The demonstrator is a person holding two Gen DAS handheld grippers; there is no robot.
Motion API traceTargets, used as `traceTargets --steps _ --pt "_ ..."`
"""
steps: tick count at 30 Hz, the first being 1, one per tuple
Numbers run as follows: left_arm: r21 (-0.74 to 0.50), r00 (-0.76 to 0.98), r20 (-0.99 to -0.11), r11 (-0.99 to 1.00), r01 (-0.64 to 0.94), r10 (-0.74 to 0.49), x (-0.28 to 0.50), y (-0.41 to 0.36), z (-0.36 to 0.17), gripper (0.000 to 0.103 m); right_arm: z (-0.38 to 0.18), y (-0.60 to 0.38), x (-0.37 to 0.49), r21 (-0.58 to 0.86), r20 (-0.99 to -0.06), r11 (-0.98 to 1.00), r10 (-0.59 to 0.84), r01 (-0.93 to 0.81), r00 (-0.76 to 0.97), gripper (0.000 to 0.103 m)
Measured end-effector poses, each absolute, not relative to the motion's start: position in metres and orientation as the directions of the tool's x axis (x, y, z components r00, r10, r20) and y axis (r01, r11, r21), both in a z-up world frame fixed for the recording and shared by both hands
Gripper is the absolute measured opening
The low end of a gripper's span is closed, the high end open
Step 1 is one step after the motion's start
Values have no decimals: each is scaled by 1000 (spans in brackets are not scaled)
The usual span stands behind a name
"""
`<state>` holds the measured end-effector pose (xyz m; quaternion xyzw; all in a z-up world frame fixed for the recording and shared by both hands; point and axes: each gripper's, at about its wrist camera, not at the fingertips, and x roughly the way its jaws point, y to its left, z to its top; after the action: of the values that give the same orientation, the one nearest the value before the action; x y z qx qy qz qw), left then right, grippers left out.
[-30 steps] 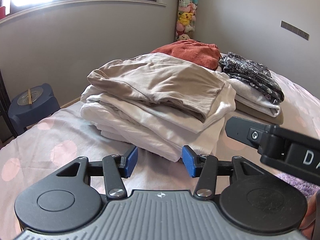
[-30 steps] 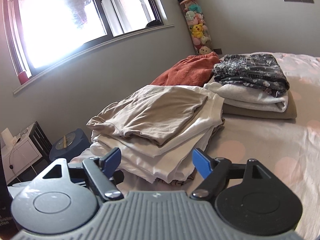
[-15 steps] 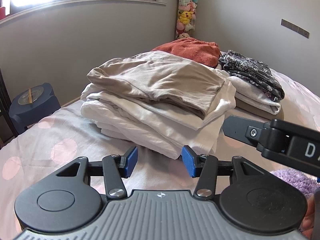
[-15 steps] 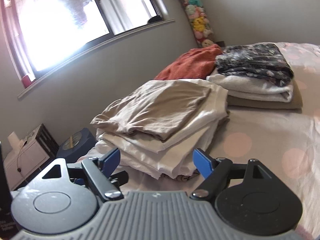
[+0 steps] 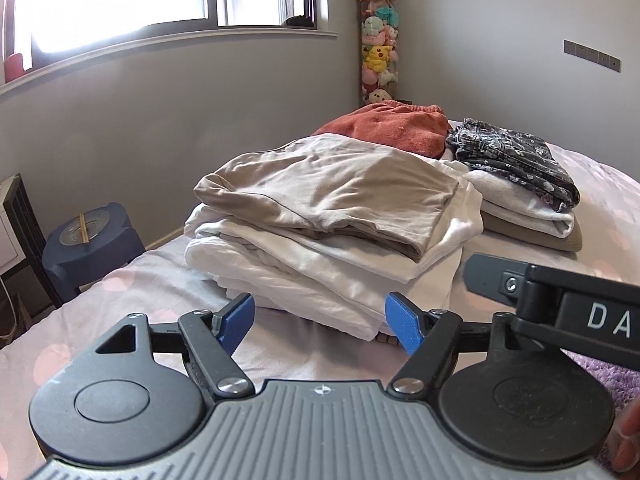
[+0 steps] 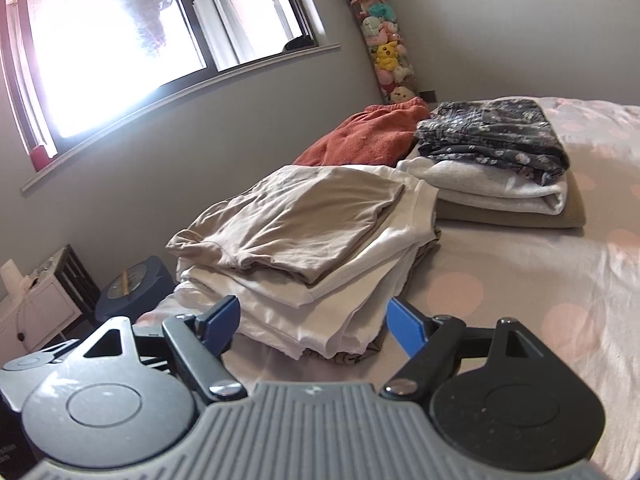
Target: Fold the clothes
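A folded stack sits in the middle of the bed: a beige top (image 5: pixel 332 196) (image 6: pixel 296 220) lies over several white garments (image 5: pixel 320 272) (image 6: pixel 320 312). Behind it lies a rust-orange garment (image 5: pixel 384 128) (image 6: pixel 368 136). To the right a dark floral garment (image 5: pixel 512 156) (image 6: pixel 492 136) tops a second pile of white and tan pieces. My left gripper (image 5: pixel 320 324) is open just short of the white stack's near edge, holding nothing. My right gripper (image 6: pixel 314 320) is open too, at the same edge, also holding nothing.
The bed sheet (image 6: pixel 520 280) is pale with pink dots. A dark blue stool (image 5: pixel 92 236) and a white shelf stand left of the bed under the window. A column of plush toys (image 5: pixel 378 60) fills the far corner. Something purple and fuzzy (image 5: pixel 600 368) lies at the right.
My left gripper's jaws have spread wider, and its view has tilted up a little. The right gripper stays open and has shifted slightly. The clothes have not moved.
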<state>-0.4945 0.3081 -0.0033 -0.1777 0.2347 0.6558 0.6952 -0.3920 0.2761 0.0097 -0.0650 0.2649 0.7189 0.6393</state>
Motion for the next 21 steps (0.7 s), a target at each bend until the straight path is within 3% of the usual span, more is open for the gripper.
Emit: traceTargets --steps 21 --pt "97 20 -580 93 -991 815 -489 299 -6 75 10 264 -403 212 -407 -26 906 -977 -113 91"
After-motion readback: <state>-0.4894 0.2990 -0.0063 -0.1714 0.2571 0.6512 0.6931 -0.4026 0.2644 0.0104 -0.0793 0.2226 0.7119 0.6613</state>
